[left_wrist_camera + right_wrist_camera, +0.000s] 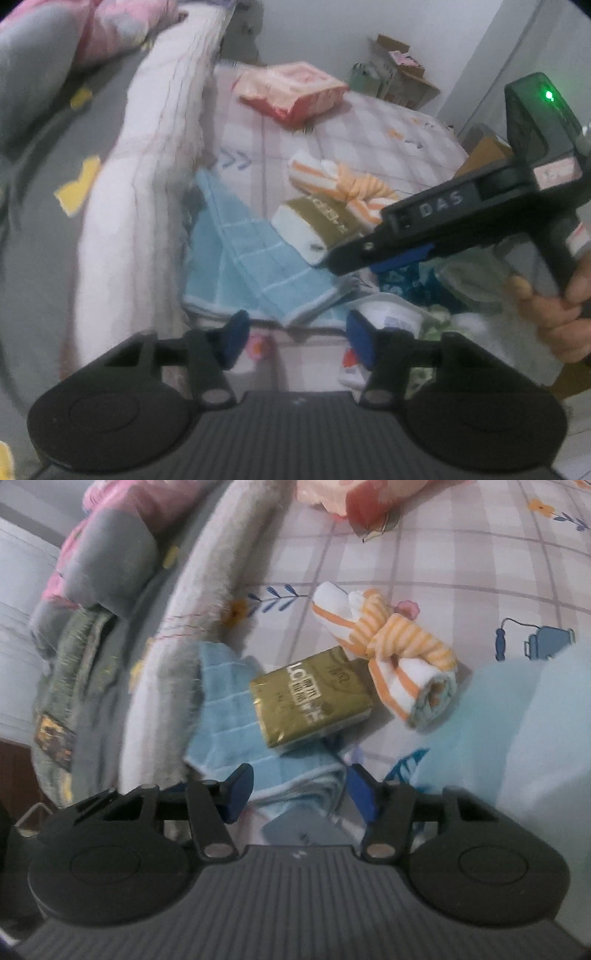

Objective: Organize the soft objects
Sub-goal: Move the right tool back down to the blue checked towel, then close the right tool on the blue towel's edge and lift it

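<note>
From the left wrist view, the left claw point(295, 338) hangs partly open over the near edge of a folded light blue towel point(251, 269) on the bed point(369, 125), nothing between its blue pads. A gold tissue pack point(314, 225) lies on that towel, just beside an orange-striped rolled cloth point(343, 184); farther back sits a pink packet point(291, 90). The right claw point(345, 260) reaches in from the right, its tip at the tissue pack's corner, gripped by a hand point(557, 314). From the right wrist view, the right claw point(299, 792) is partly open and empty above the blue towel point(229, 709), with the tissue pack point(310, 698) and striped cloth point(399, 653) just ahead.
</note>
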The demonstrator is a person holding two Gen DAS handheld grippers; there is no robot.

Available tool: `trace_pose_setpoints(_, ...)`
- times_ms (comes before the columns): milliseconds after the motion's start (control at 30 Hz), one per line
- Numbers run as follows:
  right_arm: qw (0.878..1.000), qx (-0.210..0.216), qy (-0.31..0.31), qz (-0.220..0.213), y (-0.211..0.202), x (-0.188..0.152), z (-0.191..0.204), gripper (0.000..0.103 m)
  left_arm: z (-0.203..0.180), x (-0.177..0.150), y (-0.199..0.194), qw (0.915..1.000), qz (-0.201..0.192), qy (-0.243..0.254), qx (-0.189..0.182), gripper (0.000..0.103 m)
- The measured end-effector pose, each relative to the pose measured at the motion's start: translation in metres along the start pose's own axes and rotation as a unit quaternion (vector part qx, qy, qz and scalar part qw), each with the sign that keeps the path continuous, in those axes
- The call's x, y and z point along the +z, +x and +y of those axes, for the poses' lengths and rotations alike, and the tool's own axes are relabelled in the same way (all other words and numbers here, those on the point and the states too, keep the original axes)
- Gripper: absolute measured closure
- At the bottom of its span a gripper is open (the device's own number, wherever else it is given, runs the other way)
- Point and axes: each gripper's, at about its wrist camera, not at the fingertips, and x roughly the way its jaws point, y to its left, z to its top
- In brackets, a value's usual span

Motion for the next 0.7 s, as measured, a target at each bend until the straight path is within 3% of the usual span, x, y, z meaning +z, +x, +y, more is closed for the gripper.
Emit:
trace_pose_setpoints(300,1.000,0.020,-0.013,0.017,0.026,0.004,0.001,0.052,0.002,0.007,0.023,0.9996,0.023,-0.014,0.014,0.041)
trace_pose_setpoints(433,0.999,0.039,-0.011,0.027,0.031,0.006,0.001,0.060,0.003,0.008,0.032,0.9993,0.024,-0.016,0.026,0.043)
trace_pose_setpoints(700,0.996,0.077,0.002,0.034,0.037,0.003,0.000,0.084,-0.002,0.011,0.031,0.9997,0.011,-0.004,0.020,0.065)
